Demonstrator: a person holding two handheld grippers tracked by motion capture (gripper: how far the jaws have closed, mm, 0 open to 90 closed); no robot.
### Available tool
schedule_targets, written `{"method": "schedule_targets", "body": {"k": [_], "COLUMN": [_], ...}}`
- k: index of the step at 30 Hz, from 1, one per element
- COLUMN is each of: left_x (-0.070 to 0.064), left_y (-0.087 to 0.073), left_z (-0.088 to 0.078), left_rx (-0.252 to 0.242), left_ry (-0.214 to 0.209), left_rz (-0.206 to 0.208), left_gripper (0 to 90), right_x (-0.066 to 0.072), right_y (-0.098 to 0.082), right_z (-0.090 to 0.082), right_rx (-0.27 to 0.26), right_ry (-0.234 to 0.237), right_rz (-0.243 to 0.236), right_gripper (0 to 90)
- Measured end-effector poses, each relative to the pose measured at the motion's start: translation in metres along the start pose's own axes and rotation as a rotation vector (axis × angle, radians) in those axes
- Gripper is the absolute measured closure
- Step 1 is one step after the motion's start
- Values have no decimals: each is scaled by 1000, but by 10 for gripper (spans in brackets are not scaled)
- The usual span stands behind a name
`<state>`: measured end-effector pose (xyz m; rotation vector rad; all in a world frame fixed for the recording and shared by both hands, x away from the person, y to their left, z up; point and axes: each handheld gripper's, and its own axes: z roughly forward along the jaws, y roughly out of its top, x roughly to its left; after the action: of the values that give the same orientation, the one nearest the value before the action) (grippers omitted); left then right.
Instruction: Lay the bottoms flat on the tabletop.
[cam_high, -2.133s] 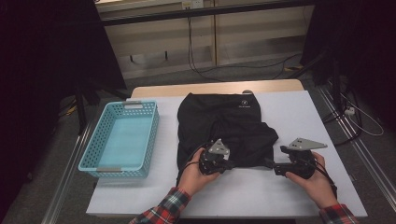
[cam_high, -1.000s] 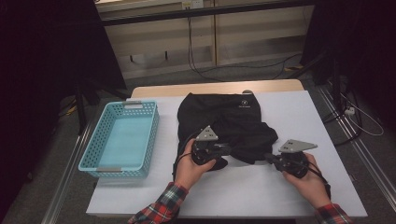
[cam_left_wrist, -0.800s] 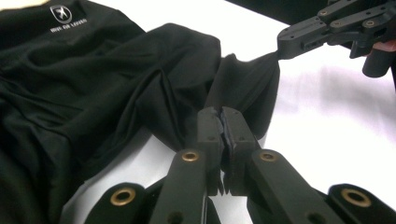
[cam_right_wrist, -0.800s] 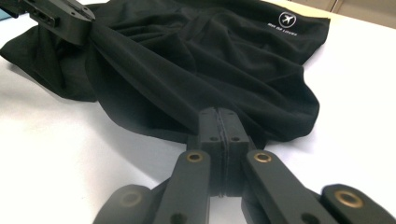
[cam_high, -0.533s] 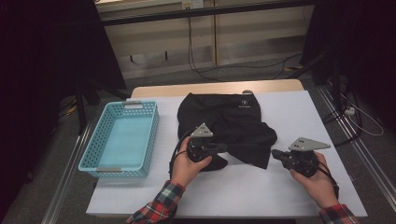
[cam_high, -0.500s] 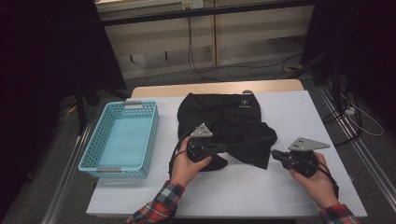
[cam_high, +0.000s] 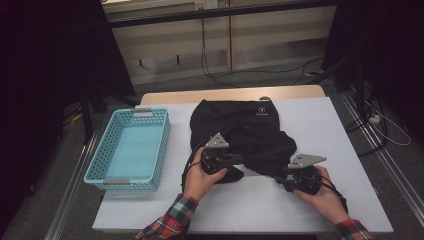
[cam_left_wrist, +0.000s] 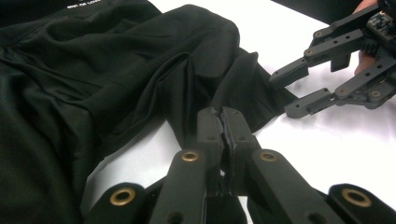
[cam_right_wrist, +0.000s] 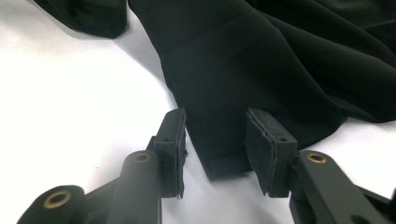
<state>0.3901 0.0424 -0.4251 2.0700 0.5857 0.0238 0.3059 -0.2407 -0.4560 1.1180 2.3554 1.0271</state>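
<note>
black garment half-folded on the white desk

a black garment (cam_high: 242, 132) lies crumpled at the centre of the high view, on the white desk (cam_high: 340, 130). it is matte, thin cloth with soft folds and a small white print near its upper edge. a strip of it trails toward the lower right. the left tool (cam_left_wrist: 222, 122) is clamped shut on a pinched fold of the cloth at the lower centre of the left tool view. the right tool (cam_right_wrist: 215, 135) has just been opening; its jaws stand apart astride the strip's end, pads off it. a light blue basket (cam_high: 131, 150) sits at the left.
</note>
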Motion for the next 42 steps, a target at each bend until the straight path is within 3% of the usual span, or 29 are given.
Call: {"method": "schedule_targets", "body": {"k": [2, 6, 7, 9, 15, 20, 22, 24, 27, 29, 31, 35, 39, 42], "left_x": [0, 2, 2, 3, -5, -11, -11, -10, -9, -7, -6, 1, 8, 11], "left_y": [0, -1, -1, -3, -10, -15, -16, -16, -17, -17, -15, -12, -12, -13], "left_z": [0, 2, 1, 2, 10, 18, 18, 18, 18, 19, 17, 9, 1, -4], "left_rx": [3, 7, 16, 19, 82, 111, 105, 100, 97, 83, 56, 33, 19, 15], "left_ry": [1, 10, 14, 15, -9, -32, -35, -31, 2, -8, 5, 18, 41, 58], "left_rz": [1, -2, 1, 2, 24, 37, 39, 28, 17, 13, 1, -17, -39, -52], "left_gripper": [869, 869, 869, 869, 866, 861, 806, 784, 650, 574, 451, 343, 299, 292], "right_x": [0, -6, -9, -13, -17, -19, -20, -22, -23, -21, -16, -1, 9, 14], "right_y": [0, 1, 1, 0, -5, -10, -14, -17, -20, -18, -13, -3, 6, 10], "right_z": [1, 0, -1, -5, -26, -32, -34, -35, -33, -29, -26, -17, -5, 5], "right_rx": [-3, 3, 6, 5, -9, 7, 4, 3, 5, -11, -34, -59, -52, -22], "right_ry": [-1, -18, -20, 1, 23, 32, 32, 40, 36, 47, 69, 108, 131, 123], "right_rz": [14, 24, 27, 51, 30, 19, 26, 38, 43, 54, 28, 4, -36, -68], "right_gripper": [612, 867, 886, 900, 900, 900, 900, 872, 716, 596, 576, 555, 551, 565]}}
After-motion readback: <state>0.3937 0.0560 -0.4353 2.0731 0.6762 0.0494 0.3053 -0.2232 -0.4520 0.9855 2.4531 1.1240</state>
